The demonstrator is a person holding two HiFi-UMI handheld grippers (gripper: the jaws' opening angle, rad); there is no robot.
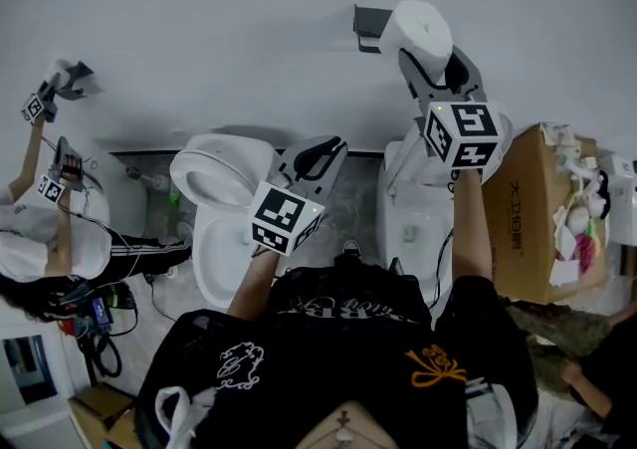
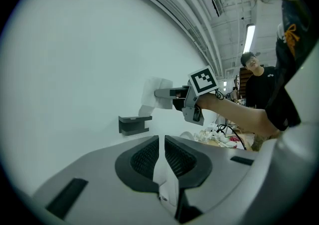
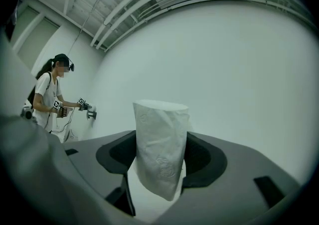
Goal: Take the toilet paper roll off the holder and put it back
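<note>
The white toilet paper roll (image 1: 416, 29) is off the wall, just right of the dark grey holder (image 1: 370, 29). My right gripper (image 1: 430, 57) is shut on it from below. In the right gripper view the roll (image 3: 160, 144) stands upright between the two pads, facing a bare white wall. My left gripper (image 1: 326, 150) hangs lower, over the toilet, and holds nothing. In the left gripper view its pads (image 2: 149, 156) stand almost together with only a thin slit between them. Beyond them I see the empty holder (image 2: 133, 123) and the roll (image 2: 152, 92) just above it.
A white toilet (image 1: 214, 178) stands below the left gripper and a second white fixture (image 1: 413, 228) under the right arm. A cardboard box (image 1: 528, 218) full of scraps is at the right. Another person (image 1: 50, 228) works with grippers at the far left wall.
</note>
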